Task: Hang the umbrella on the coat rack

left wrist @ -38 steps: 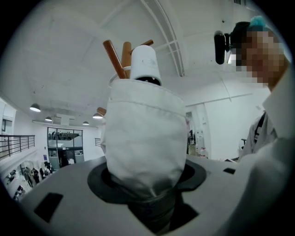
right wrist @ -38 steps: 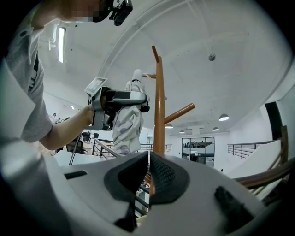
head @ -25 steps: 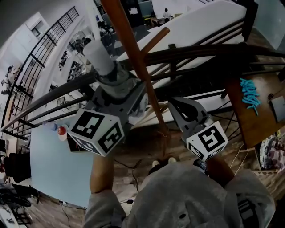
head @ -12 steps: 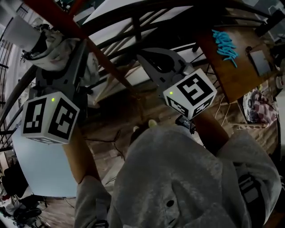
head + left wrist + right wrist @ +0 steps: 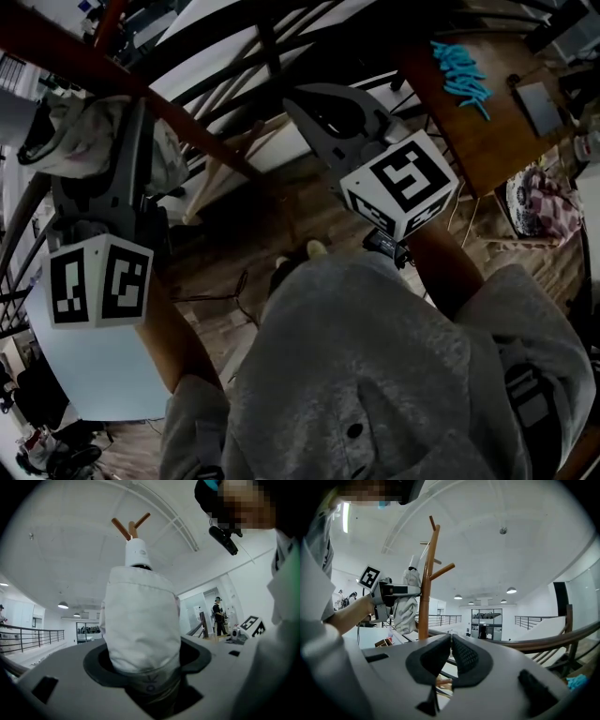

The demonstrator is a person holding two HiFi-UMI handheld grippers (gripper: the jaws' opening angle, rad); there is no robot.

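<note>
While the folded white umbrella [image 5: 140, 616] sits upright right beside the pole of the wooden coat rack [image 5: 424, 583], below its top pegs, the left gripper [image 5: 146, 660] has it between its jaws, which are opening, pads on the fabric. The right gripper [image 5: 451, 651] is well apart, jaws pressed together, empty.
</note>
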